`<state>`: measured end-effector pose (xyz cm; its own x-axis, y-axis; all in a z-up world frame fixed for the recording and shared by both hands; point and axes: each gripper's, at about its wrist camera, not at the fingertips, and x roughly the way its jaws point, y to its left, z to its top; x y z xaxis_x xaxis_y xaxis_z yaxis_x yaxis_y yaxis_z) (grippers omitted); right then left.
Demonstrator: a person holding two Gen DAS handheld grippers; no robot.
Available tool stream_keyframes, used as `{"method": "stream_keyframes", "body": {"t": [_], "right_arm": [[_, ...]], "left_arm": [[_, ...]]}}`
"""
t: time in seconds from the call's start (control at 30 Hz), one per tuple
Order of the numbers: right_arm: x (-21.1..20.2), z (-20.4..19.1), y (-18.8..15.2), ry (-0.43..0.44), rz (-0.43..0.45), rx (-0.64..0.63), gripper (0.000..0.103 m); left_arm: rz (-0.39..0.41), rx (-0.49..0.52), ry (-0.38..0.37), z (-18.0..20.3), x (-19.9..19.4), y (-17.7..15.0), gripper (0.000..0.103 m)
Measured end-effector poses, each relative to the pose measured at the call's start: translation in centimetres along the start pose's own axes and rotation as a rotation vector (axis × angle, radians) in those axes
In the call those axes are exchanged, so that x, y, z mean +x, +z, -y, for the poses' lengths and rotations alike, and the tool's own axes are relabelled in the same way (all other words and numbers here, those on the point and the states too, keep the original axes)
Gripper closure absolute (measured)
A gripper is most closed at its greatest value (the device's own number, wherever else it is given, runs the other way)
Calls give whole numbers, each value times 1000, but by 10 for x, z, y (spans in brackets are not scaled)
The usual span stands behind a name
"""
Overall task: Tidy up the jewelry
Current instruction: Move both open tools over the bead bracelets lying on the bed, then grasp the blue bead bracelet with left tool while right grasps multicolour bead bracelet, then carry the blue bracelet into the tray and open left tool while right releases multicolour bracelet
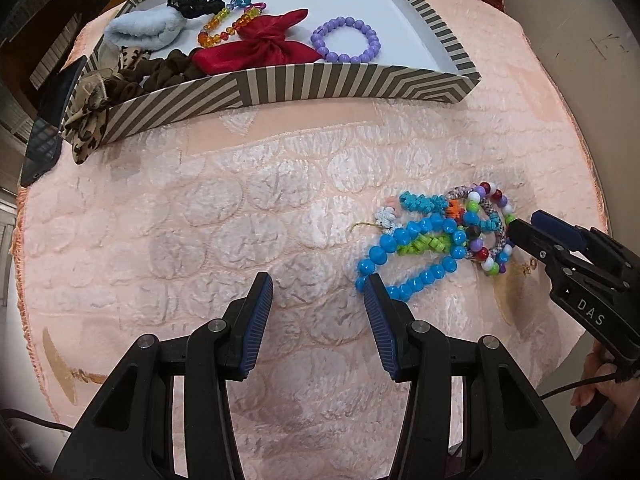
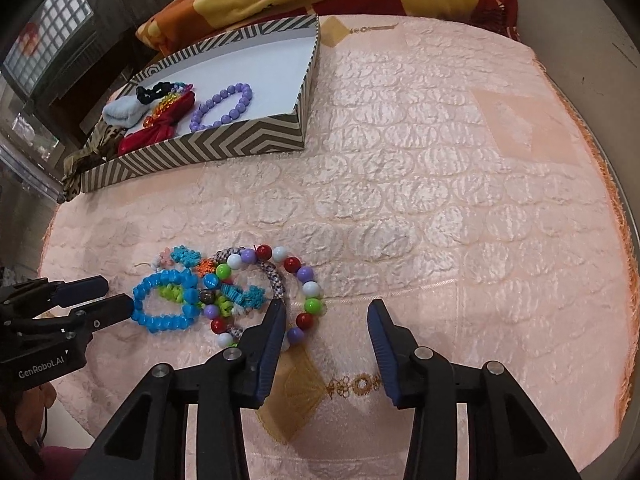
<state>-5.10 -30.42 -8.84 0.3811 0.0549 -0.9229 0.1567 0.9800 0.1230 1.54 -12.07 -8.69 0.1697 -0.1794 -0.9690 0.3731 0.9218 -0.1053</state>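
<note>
Left gripper (image 1: 318, 286) jaws wide, empty, beside glossy blue bead bracelet (image 1: 404, 260). Right gripper (image 2: 326, 312) jaws moderately apart, empty, one pad touching multicoloured bead bracelet (image 2: 308, 288). Tangled pile on embossed pink cloth (image 2: 400, 200); striped cardboard box (image 2: 240, 138) well apart.

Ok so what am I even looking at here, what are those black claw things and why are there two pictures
The black claws are two handheld grippers; a person holds one in each hand. Each carries a wide-angle camera looking along its two fingers, so each picture is one gripper's own view.

In the left view, the left gripper hangs open over a pink bedspread, holding nothing. The right gripper in its own view is also open and empty; one fingertip sits at the edge of a tangle of jewelry.

That tangle includes a blue bead bracelet and a multicoloured bead bracelet. Farther back, a striped box already holds a purple bead bracelet, a red bow and some hair ties.
</note>
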Motion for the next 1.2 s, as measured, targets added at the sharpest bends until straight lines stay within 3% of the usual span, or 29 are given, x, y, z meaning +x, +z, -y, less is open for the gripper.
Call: {"method": "stream_keyframes", "body": {"t": [0.23,0.4,0.53,0.7,0.73,0.77,1.2], "right_arm": [[6,-3,5,-11,8,-15,62],[11,-1,6,-41,0,-28,76],[12,-1,6,-46,6,-35,77],[13,-5,7,-54,28,-55,77],[13,-5,7,-53,28,-55,82],[13,-5,7,-45,27,-49,95],[-43,-6,13,89,126,11,95]], "left_arm": [[8,7,7,8,8,7,52],[8,16,11,13,10,10,51],[23,29,15,17,13,14,52],[37,38,17,12,12,13,86],[30,31,6,9,12,13,89],[26,26,3,6,12,13,92],[74,-25,-16,-27,-18,14,95]]}}
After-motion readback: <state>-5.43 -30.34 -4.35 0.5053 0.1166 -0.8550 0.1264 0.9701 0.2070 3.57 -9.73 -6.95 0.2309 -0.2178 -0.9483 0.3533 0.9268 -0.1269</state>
